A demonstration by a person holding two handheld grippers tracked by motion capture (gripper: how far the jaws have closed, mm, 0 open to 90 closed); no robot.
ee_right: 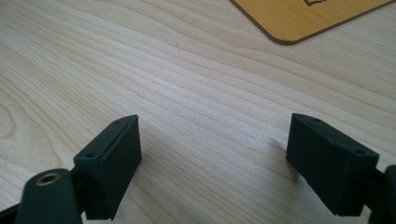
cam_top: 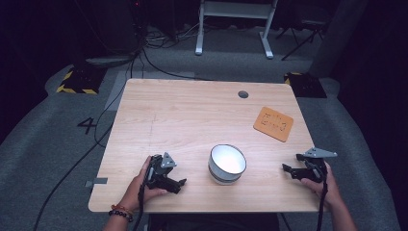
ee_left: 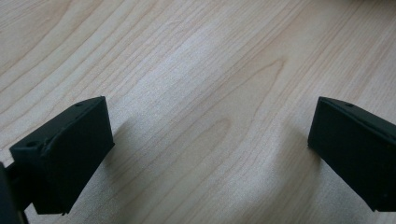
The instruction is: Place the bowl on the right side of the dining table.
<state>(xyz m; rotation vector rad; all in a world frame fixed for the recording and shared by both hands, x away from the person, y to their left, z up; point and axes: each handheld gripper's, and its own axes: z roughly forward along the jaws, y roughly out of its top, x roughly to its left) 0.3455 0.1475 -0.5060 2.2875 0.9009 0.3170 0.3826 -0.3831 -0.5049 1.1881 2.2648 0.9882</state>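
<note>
1. Wooden surface [cam_top: 192, 115], pale grain, standing on grey carpet.
2. White bowl [cam_top: 227, 164] upright near the surface's 6 o'clock edge, mouth up, dark band low on the wall; inside looks bare, though the high view is too small to be sure.
3. Left gripper [cam_top: 182, 183] at 9 o'clock from the bowl, near it but apart, resting low by the front edge and held by the left hand [cam_top: 139, 185], beaded bracelet at the wrist.
4. Left gripper view: fingers [ee_left: 70, 154] spread wide, bare wood grain between them, nothing gripped.
5. Right gripper [cam_top: 292, 163] at 3 o'clock from the bowl, well apart from it, close to the right edge of the surface, held by the right hand [cam_top: 327, 185].
6. Right gripper view: fingers [ee_right: 112, 163] spread wide over bare wood, nothing gripped.
7. Orange card [cam_top: 274, 123] lying flat at 1 o'clock from the bowl, pale markings on top, unreadable at this size; one rounded corner [ee_right: 303, 18] at 12 o'clock in the right gripper view, beyond the fingers.
8. Small dark round hole [cam_top: 243, 94] toward the far edge of the surface, at 12 o'clock from the bowl.
</note>
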